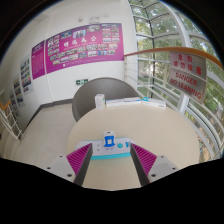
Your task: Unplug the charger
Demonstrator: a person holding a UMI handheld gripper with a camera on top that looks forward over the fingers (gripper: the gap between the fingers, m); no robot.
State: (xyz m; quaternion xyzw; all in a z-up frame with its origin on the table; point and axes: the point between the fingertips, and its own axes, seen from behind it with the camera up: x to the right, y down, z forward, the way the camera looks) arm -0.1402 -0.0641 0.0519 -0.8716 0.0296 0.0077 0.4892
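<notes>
A white power strip [111, 146] with a light blue band lies on the cream round table [160, 125], just ahead of my fingers and in line with the gap between them. A small white and blue charger [109, 142] stands plugged into its top. My gripper [111, 168] is open, the magenta pads [79, 158] spread wide on either side, with bare tabletop between them. Neither finger touches the strip or the charger.
A grey chair [92, 94] stands behind the table, and a flat white object [120, 99] lies on the table's far side. A red sign [185, 75] hangs at the right by large windows. Magenta posters [75, 47] cover the back wall.
</notes>
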